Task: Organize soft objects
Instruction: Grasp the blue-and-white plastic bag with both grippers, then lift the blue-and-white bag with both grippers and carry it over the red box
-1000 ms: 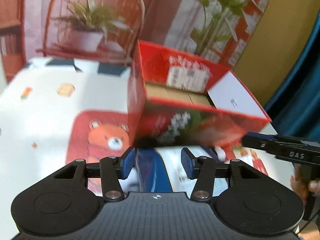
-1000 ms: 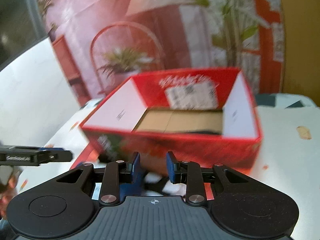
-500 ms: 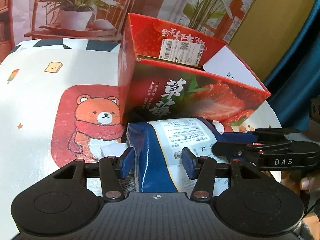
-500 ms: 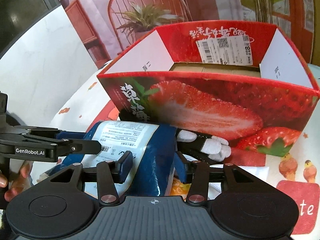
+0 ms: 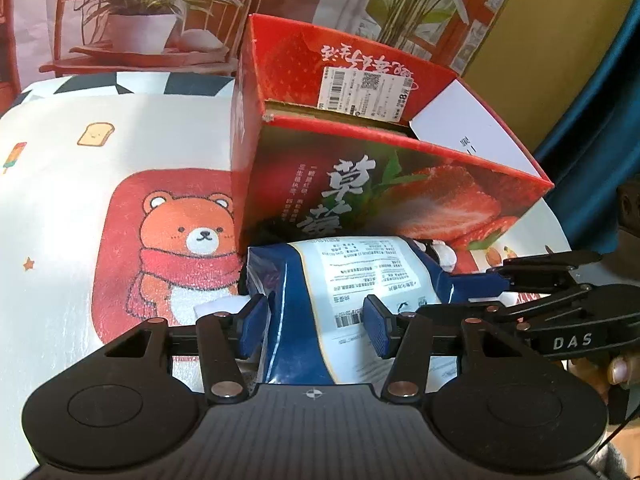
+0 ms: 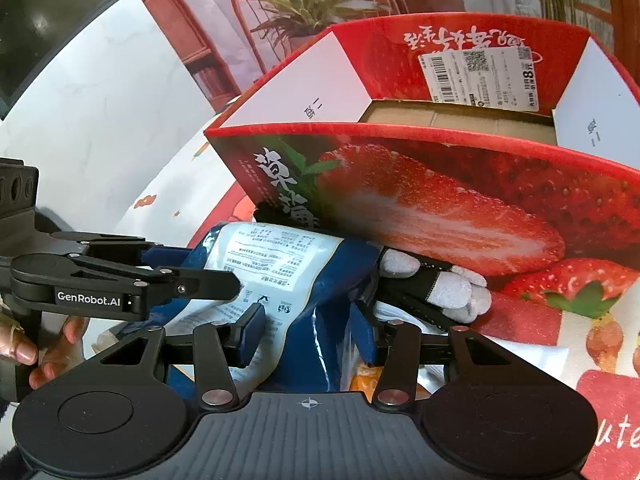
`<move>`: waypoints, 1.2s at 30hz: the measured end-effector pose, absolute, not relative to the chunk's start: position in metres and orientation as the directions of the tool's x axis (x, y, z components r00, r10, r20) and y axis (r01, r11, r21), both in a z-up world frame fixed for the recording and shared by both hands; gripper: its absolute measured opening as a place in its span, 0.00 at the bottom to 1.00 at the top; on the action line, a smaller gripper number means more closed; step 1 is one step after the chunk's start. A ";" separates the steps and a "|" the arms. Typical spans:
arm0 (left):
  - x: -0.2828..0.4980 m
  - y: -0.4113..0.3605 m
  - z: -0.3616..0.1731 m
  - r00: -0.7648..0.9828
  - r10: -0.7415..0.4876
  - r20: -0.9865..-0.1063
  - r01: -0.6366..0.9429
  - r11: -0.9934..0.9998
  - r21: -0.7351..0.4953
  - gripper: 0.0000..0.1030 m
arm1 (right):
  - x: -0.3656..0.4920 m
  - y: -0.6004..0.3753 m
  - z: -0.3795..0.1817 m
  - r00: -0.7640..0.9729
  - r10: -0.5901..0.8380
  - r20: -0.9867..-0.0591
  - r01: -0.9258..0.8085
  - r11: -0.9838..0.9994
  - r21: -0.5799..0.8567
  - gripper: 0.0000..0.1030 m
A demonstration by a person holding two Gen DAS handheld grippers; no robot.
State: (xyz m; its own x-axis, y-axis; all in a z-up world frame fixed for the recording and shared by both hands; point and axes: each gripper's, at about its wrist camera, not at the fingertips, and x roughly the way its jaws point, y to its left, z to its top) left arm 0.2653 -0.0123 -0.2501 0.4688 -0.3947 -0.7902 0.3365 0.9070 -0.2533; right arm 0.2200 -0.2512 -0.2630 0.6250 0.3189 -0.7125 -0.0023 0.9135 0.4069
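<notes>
A soft blue and white bag (image 5: 344, 280) lies on the table against the front of the red strawberry box (image 5: 400, 196). My left gripper (image 5: 316, 326) is open with its fingers on either side of the bag's near end. My right gripper (image 6: 308, 334) is open around the bag (image 6: 280, 264) from the other side. A black and white glove (image 6: 432, 284) lies between the bag and the box (image 6: 440, 200). The open box shows only its cardboard floor. Each gripper shows side-on in the other's view.
The table has a white cloth with a bear print (image 5: 188, 248). An orange packet (image 6: 368, 376) and white paper (image 6: 532, 356) lie under and beside the bag. A chair with a potted plant (image 5: 140, 20) stands behind the table.
Both grippers have come down from above the box to the bag in front of it. Their fingers now straddle the bag, with the right gripper opened wider.
</notes>
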 end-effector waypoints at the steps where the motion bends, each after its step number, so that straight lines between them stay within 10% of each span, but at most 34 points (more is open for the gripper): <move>1: 0.265 -0.014 -0.250 0.474 -0.387 -0.791 0.336 0.910 -0.243 0.51 | 0.221 -0.251 -0.263 0.624 0.317 -0.714 -0.003 0.915 0.403 0.39; 7: 0.262 -0.013 -0.243 0.492 -0.394 -0.776 0.361 0.904 -0.231 0.38 | 0.218 -0.248 -0.259 0.632 0.285 -0.721 -0.007 0.932 0.363 0.29; 36: 0.267 -0.034 -0.124 0.672 -0.469 -0.573 0.475 0.867 -0.152 0.37 | 0.198 -0.263 -0.125 0.862 0.175 -0.476 -0.165 0.984 0.063 0.22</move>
State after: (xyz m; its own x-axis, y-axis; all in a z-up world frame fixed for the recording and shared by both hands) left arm 0.2670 -0.0338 -0.1243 0.6724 -0.4687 -0.5729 0.4750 0.8668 -0.1516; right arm 0.1982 -0.2632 -0.1253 0.8621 0.1749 -0.4756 -0.1651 0.9843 0.0628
